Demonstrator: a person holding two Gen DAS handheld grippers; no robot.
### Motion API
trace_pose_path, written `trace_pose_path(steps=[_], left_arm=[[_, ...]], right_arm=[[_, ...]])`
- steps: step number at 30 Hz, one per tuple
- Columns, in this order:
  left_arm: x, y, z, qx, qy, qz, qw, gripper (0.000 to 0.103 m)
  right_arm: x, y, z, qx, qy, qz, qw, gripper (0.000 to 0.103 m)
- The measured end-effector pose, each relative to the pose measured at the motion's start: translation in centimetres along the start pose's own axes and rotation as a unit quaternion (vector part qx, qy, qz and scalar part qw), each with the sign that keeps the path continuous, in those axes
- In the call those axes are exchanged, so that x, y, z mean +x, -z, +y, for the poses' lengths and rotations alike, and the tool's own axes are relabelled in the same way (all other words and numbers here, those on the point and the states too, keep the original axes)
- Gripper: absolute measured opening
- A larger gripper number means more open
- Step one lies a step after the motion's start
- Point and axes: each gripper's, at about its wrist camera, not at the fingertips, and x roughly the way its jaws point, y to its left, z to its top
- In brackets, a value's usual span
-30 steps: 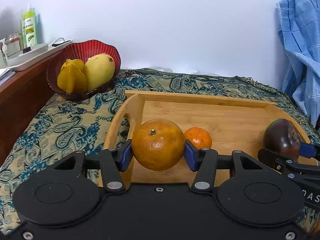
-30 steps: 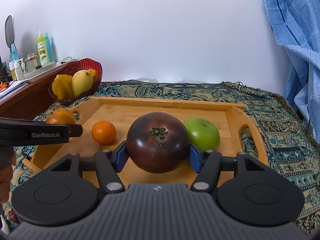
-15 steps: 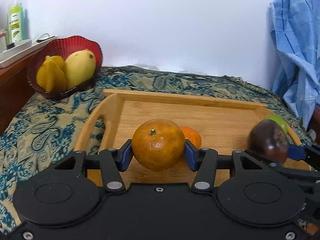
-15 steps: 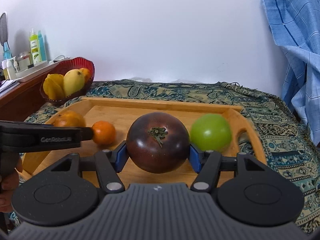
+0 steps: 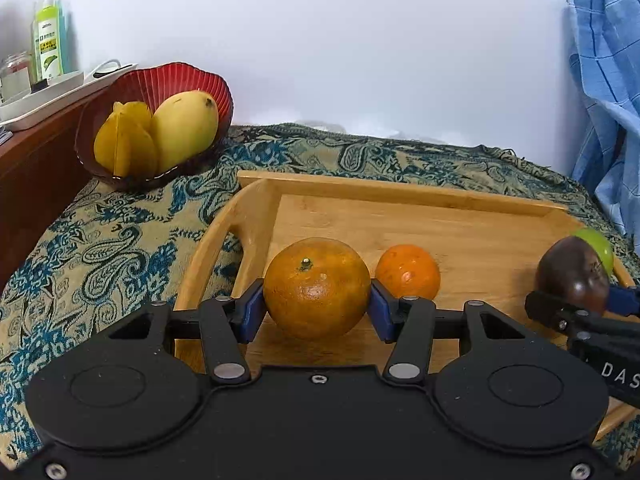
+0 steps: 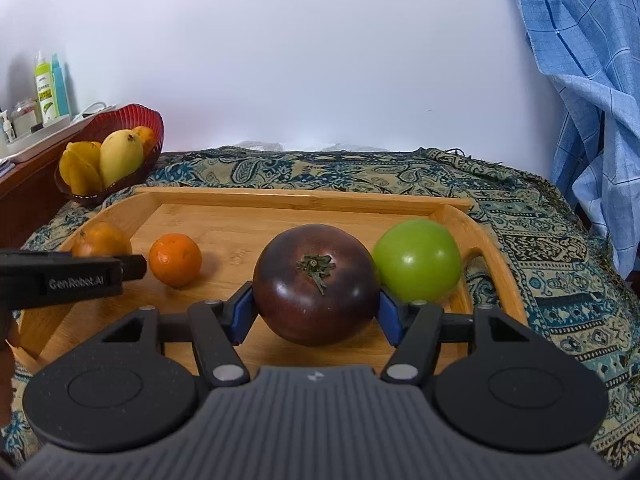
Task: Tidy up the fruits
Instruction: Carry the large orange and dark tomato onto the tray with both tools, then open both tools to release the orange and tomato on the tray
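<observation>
Landmark: wooden tray (image 6: 304, 198), lying on the patterned cloth (image 6: 520, 216). Inside the tray, left to right in the right wrist view: large orange (image 6: 102, 238), small orange (image 6: 175, 260), dark tomato (image 6: 316, 284), apple (image 6: 418, 258). The apple is sitting just behind and right of the tomato. Fruit bowl (image 5: 160, 84) is standing beyond the tray's left far corner, holding a mango (image 5: 184, 128) and starfruit (image 5: 126, 146).

Plain white wall (image 6: 320, 60) behind, evenly lit, soft shadows at far left. Blue checked cloth (image 6: 588, 100) hanging at right. Tabletop draped in a teal-and-tan paisley cloth (image 5: 120, 240). At left, dark reddish wooden furniture (image 5: 36, 168), carrying a white tray (image 5: 44, 96) with a green bottle (image 5: 48, 40) and a small jar (image 5: 16, 68).
</observation>
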Motion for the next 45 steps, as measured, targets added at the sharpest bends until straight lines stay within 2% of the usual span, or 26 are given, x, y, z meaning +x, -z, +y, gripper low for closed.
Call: trace_pose_path(steps=[22, 45], left_arm=[[1.7, -0.3, -0.2, 0.006, -0.003, 0.016, 0.9998, 0.051], [1.6, -0.2, -0.4, 0.021, -0.008, 0.019, 0.9996, 0.051]], right_arm=[[1.1, -0.3, 0.7, -0.025, 0.012, 0.007, 1.0, 0.065], [2.6, -0.6, 0.3, 0.0, 0.013, 0.038, 0.999, 0.067]])
